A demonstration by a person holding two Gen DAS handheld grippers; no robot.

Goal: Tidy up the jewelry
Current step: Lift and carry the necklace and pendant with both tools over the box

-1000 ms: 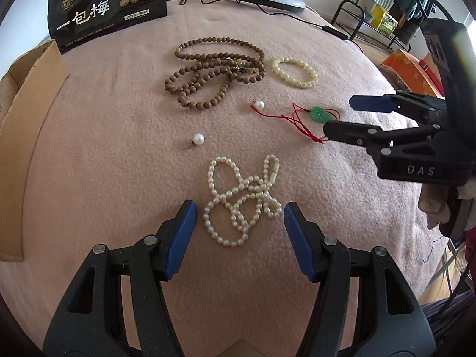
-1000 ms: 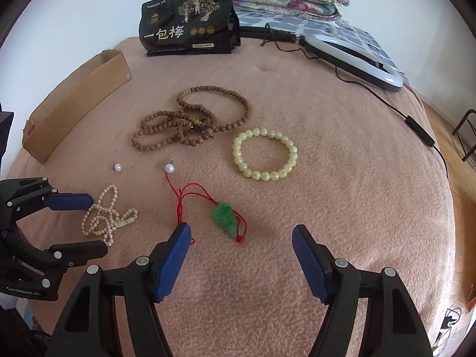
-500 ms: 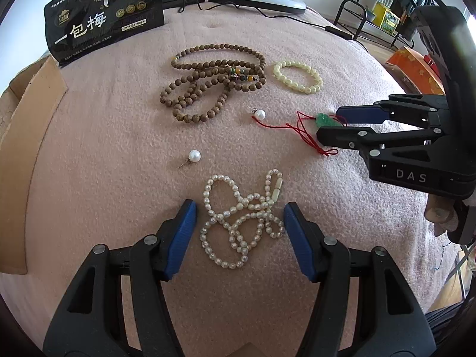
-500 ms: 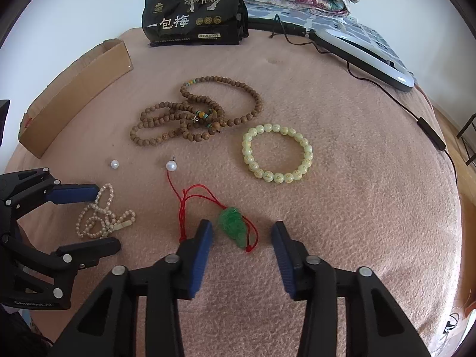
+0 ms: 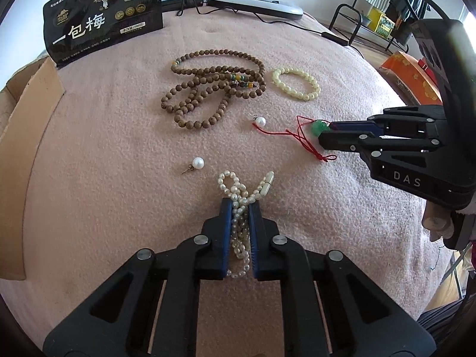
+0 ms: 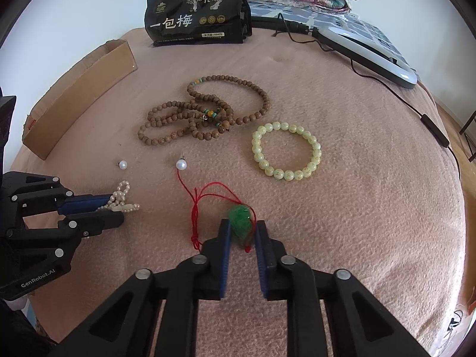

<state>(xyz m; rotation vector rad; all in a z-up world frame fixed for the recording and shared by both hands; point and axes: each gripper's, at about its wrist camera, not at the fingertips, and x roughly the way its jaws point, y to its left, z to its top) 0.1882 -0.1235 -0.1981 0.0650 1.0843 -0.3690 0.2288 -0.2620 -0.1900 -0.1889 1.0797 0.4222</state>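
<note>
From the cardboard box [image 6: 80, 95] at the left edge of the bed [image 6: 357, 208] rightwards: the left tool [image 5: 240, 208], which stood wide around the pearl necklace [image 5: 238, 190] a second ago, is now closing on it, strands bunched between its blue pads, angled steeply down. Farther from the box, past the wooden bead strand [image 6: 202, 113], the right tool [image 6: 241, 229], equally steep, is likewise closing on the green pendant [image 6: 241, 223] and its red cord [image 6: 205, 193]. Both pieces look ready to lift; the pale bracelet [image 6: 285, 151] and two pearl earrings [image 6: 181, 164] remain on the bed.
</note>
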